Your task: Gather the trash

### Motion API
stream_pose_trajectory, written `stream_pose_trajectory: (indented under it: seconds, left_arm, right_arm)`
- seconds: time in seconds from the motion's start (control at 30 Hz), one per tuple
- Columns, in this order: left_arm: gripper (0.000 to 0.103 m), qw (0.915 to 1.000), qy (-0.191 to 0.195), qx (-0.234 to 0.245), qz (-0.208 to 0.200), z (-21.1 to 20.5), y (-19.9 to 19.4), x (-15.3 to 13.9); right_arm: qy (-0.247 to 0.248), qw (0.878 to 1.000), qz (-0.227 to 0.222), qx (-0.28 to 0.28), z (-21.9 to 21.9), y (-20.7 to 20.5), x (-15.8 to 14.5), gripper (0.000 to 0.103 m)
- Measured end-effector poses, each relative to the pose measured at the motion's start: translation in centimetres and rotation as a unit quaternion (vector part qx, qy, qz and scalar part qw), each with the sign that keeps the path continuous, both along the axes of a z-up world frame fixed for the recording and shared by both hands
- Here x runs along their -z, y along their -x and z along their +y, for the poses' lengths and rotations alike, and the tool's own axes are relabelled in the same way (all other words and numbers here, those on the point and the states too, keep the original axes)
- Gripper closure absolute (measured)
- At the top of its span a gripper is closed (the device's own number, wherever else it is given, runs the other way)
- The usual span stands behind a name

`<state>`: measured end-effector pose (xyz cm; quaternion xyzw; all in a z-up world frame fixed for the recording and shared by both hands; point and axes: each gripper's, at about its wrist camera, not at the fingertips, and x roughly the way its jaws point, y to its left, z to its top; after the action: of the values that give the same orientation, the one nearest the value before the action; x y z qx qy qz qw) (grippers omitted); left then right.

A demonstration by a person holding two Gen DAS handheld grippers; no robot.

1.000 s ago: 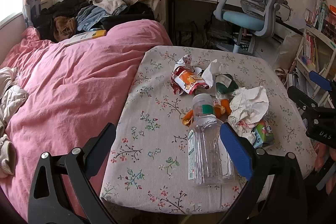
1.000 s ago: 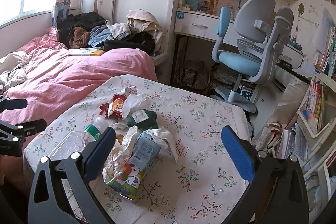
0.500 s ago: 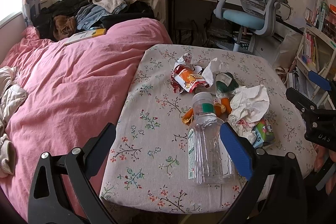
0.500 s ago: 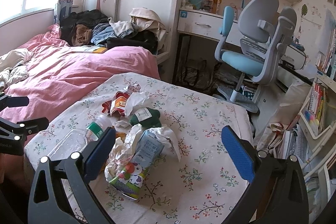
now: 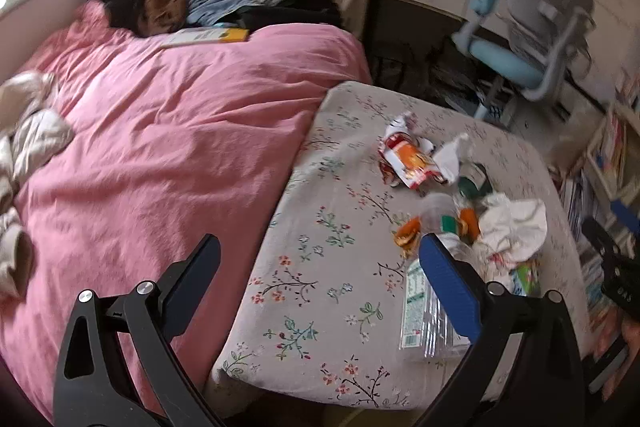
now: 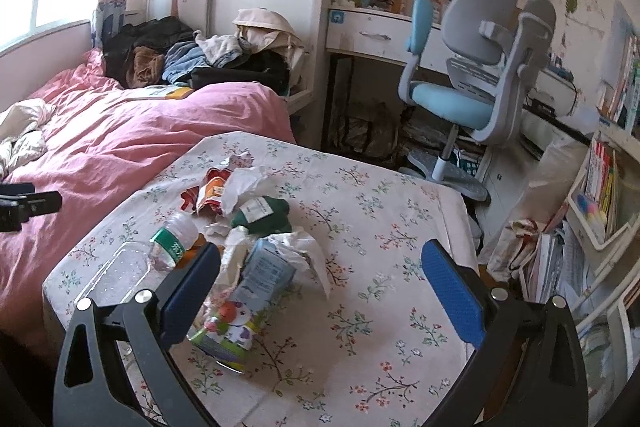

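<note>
1. The trash lies in one loose heap on the floral tabletop [image 6: 384,227], which stands just beside the pink bed [image 5: 160,147].
2. Left gripper [image 5: 320,267]: jaws spread wide and holding nothing, hovering above the tabletop edge nearest the bed.
3. Right gripper [image 6: 320,275]: jaws likewise wide apart and empty, with the heap showing between them.
4. Clear plastic bottle [image 6: 132,267] lies on its side at the bed-facing end of the heap; probably empty, so light, smooth and easily crushed. Best gripped across the ribbed body rather than the cap.
5. Drink carton [image 6: 240,307], nearest the right gripper, looks crumpled and light; pinch across its flat faces.
6. Crumpled tissues [image 6: 296,251] draped over the carton are soft and weightless; any fold will do.
7. Red snack wrapper [image 5: 408,163], at the heap's far end, is likely slippery foil; close on a bunched ridge.
</note>
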<state>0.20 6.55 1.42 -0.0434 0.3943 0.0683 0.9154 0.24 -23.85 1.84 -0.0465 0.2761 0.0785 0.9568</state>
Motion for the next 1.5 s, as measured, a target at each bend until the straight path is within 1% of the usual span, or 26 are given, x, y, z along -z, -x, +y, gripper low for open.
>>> stream_pose_trajectory:
  seconds: [0.07,0.13,0.2,0.33,0.57,1.27,1.5]
  left_arm:
    - [0.007,0.9999,0.011,0.001,0.001,0.1,-0.1,0.0]
    - [0.007,0.9998,0.014,0.014,0.006,-0.7,-0.2,0.3]
    - [0.007,0.9995,0.005,0.03,0.01,-1.7,-0.1,0.5]
    - [0.007,0.9984,0.005,0.055,0.014,-3.2,-0.1,0.6]
    - [0.007,0.9984,0.016,0.053,0.014,-3.0,-0.3,0.4]
    - [0.007,0.9977,0.007,0.067,0.013,-4.0,-0.2,0.5]
    - [0.007,0.9976,0.006,0.068,0.013,-4.0,-0.2,0.6]
  right_arm:
    - [-0.009,1.0,0.006,0.002,-0.6,-0.2,0.0,0.006]
    - [-0.014,1.0,0.012,0.005,-1.0,-0.3,0.1,0.006]
    - [-0.018,1.0,0.015,0.006,-1.1,-0.3,0.2,0.006]
    - [-0.015,1.0,0.015,0.002,-1.1,-0.2,0.2,0.006]
    - [-0.005,1.0,0.02,-0.009,-0.3,-0.4,0.6,0.006]
    - [-0.002,0.999,0.026,-0.033,1.4,-0.5,0.9,0.006]
    - [0.008,0.999,0.025,-0.042,2.1,-0.5,1.0,0.006]
